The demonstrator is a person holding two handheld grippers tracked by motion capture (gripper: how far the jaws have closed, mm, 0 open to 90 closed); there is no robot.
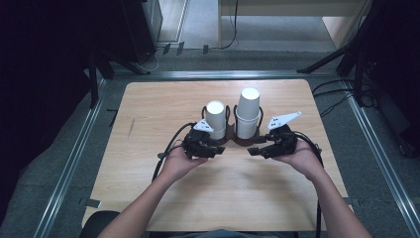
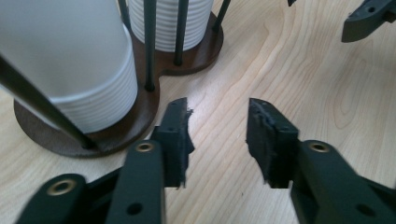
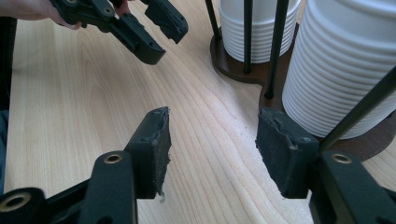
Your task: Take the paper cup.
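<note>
Approach step: left tongs (image 2: pixel 217 135) and right tongs (image 3: pixel 212 149) both parted, empty, near cup stacks (image 1: pixel 247 106) in holder (image 1: pixel 242 140); next, close on a cup.

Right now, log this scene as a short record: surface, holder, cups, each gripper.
surface: light wooden table
holder: dark brown two-ring base with black upright rods, mid-table
left cup stack: white ribbed cups, upside down, shorter
right cup stack: white ribbed cups, upside down, taller
left gripper: jaws apart, nothing between them, beside the holder base
right gripper: jaws apart, nothing between them, near the base
contact: neither gripper holds a cup
</note>
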